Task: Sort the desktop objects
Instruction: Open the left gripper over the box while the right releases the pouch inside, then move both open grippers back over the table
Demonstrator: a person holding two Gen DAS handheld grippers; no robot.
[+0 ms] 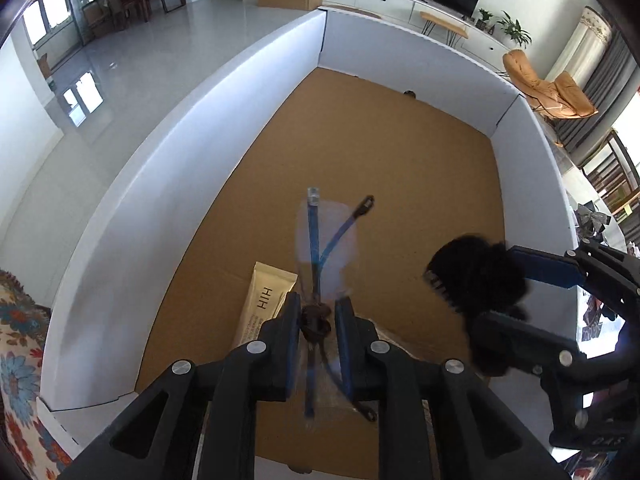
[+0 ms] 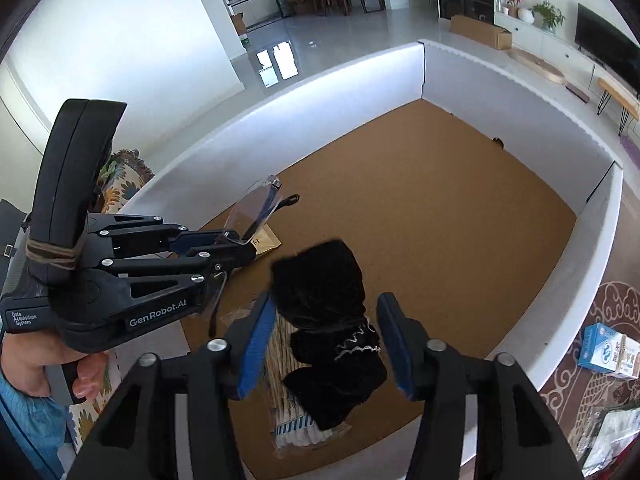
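A pair of clear-lens glasses (image 1: pixel 320 240) with blue temples sticks forward from my left gripper (image 1: pixel 318 304), which is shut on them at the bridge. In the right wrist view that left gripper (image 2: pixel 240 240) holds the glasses (image 2: pixel 256 208) above a big box with white walls (image 2: pixel 360 80) and a brown cardboard floor. A black fuzzy hair accessory (image 2: pixel 320 280) hangs between the blue pads of my right gripper (image 2: pixel 326 320). The right pad stands clear of it, so the jaws are open. The left wrist view shows the same right gripper (image 1: pixel 496 286) around the black accessory (image 1: pixel 472 268).
On the box floor lie a beige tube (image 1: pixel 264 300) and a pack of cotton swabs (image 2: pixel 296 420). Blue-and-white small boxes (image 2: pixel 608 352) sit outside on a patterned rug. A hand (image 2: pixel 32 364) grips the left tool. White box walls (image 1: pixel 180 168) ring the floor.
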